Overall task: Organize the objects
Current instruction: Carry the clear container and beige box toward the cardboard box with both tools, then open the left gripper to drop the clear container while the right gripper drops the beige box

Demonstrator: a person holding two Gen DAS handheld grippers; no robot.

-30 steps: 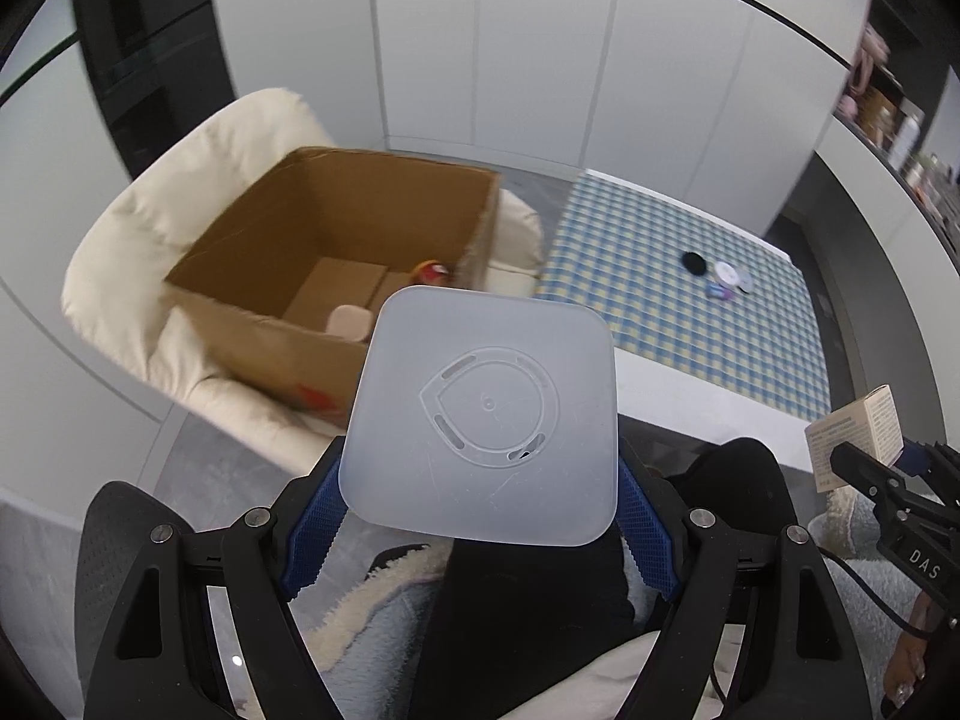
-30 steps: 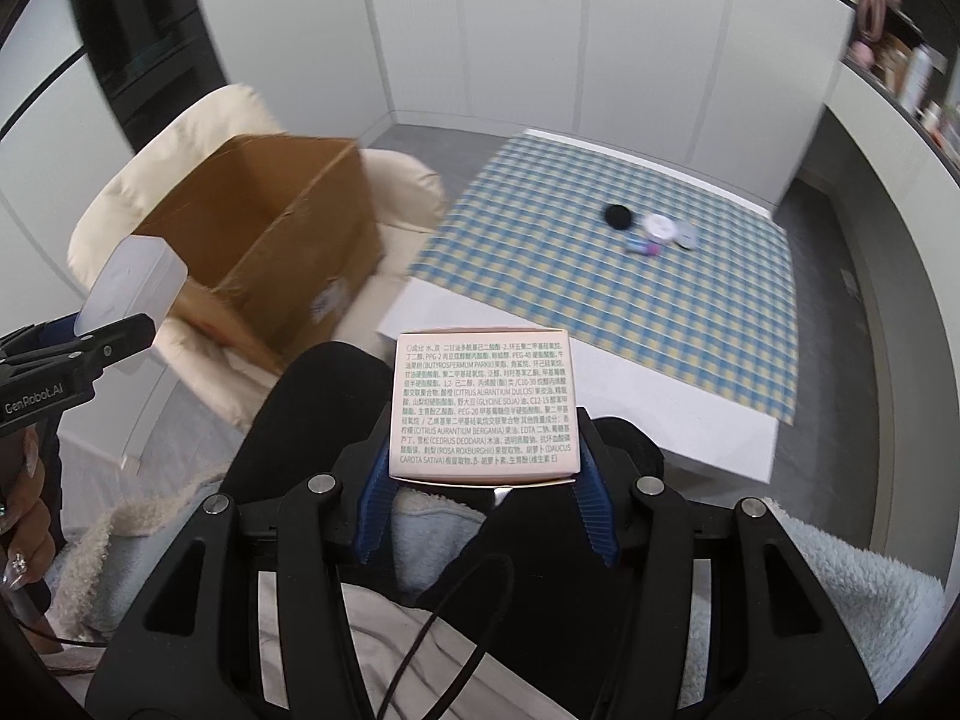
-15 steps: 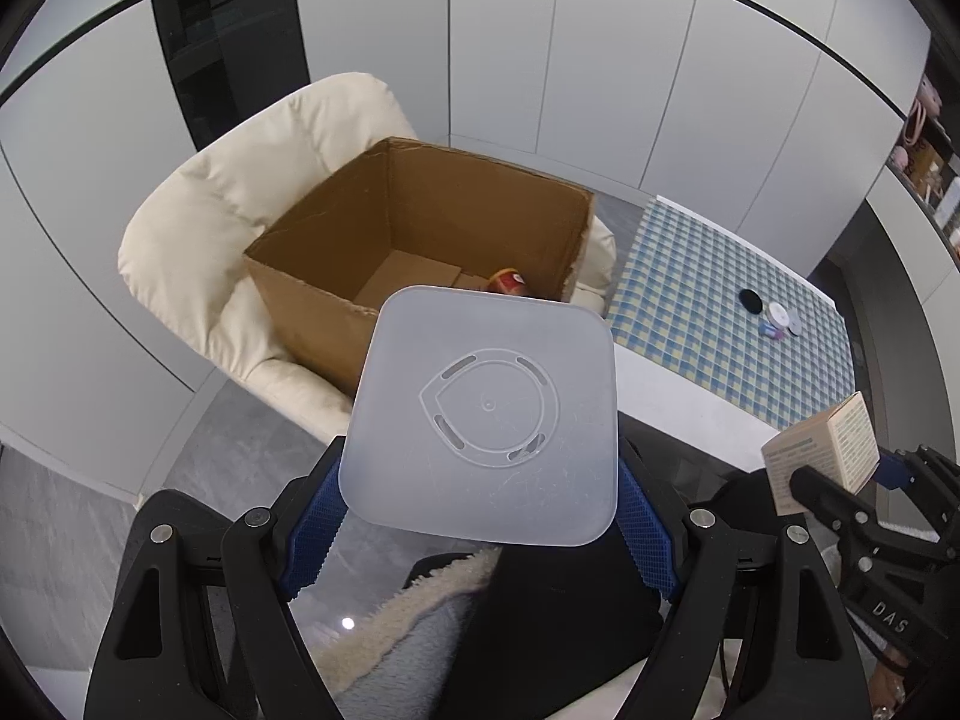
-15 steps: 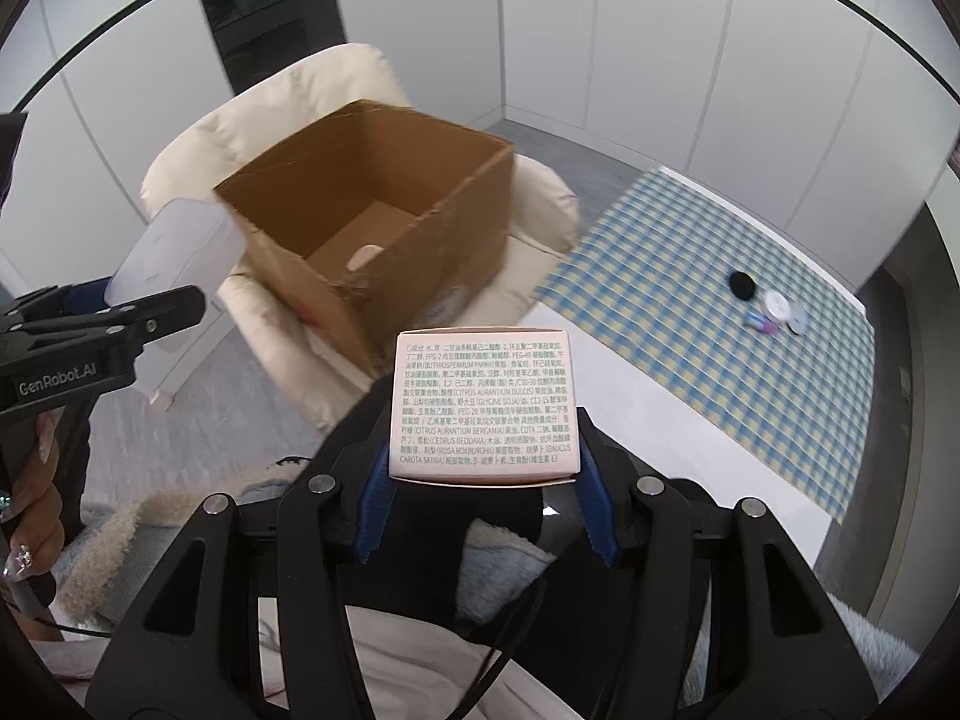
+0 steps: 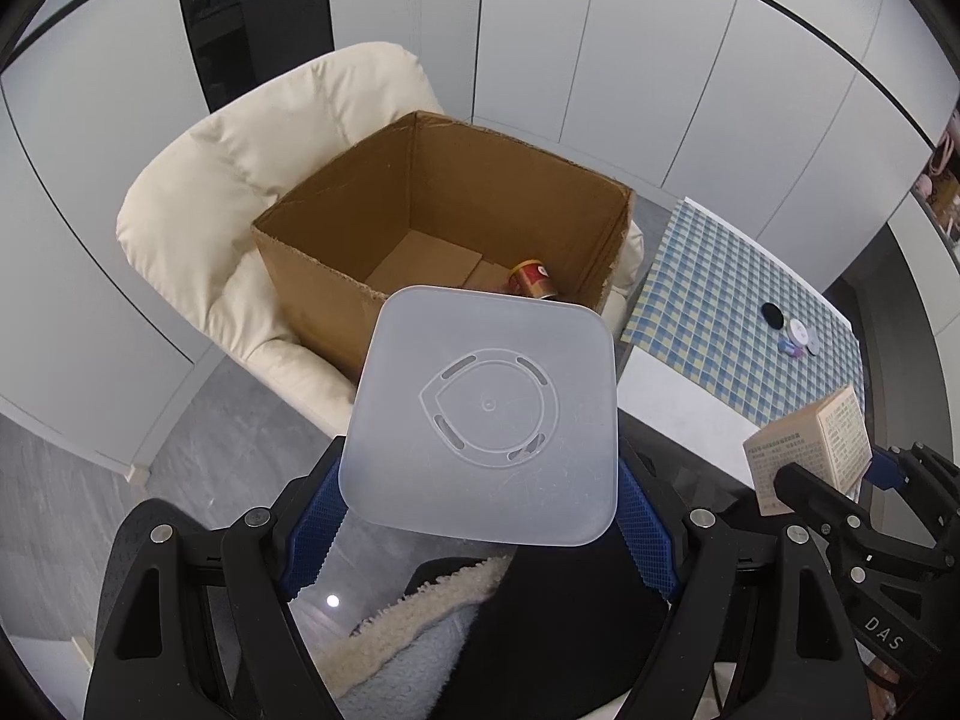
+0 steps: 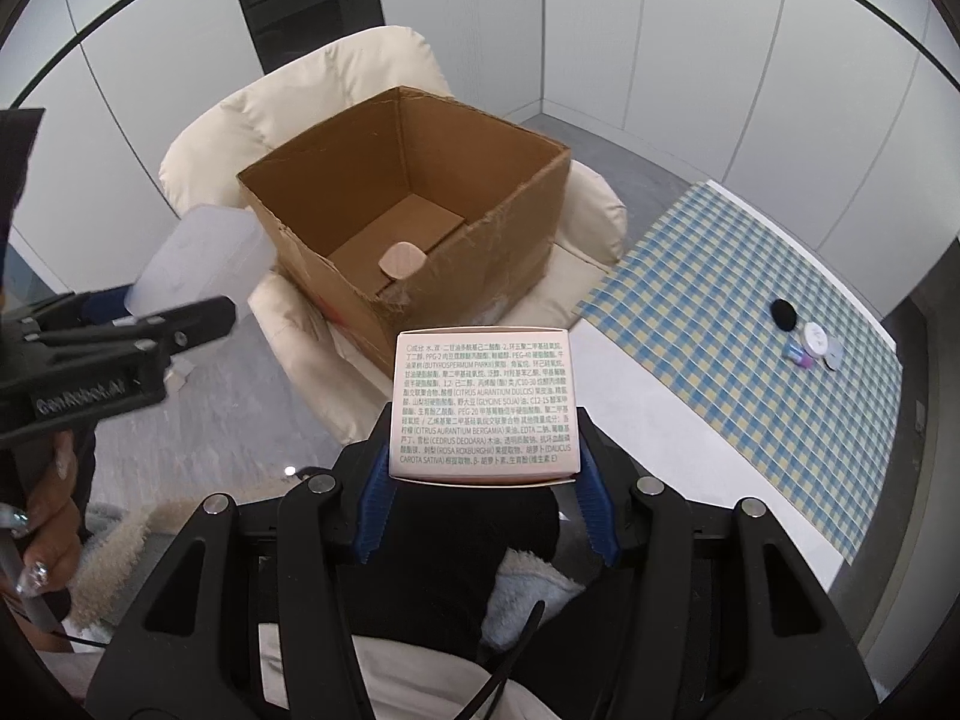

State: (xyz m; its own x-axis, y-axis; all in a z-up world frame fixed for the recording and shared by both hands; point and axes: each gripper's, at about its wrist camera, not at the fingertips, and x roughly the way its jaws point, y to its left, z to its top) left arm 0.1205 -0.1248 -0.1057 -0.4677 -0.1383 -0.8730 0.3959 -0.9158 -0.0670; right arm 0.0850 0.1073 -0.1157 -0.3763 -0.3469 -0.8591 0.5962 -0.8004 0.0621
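Note:
My left gripper is shut on a translucent square plastic container, held in the air short of an open cardboard box. My right gripper is shut on a small pink carton with printed text, also held in front of the cardboard box. In the box lie a red can and a beige rounded item. The left gripper and its container show at the left of the right wrist view. The carton shows at the right of the left wrist view.
The box rests on a cream cushioned armchair. To the right is a low white table with a blue checked cloth carrying several small round items. White cabinet walls stand behind. The person's legs and fleece clothing are below the grippers.
Both grippers have swung left toward the cardboard box, which now sits nearer the middle of both views and looks larger. Both grips are unchanged.

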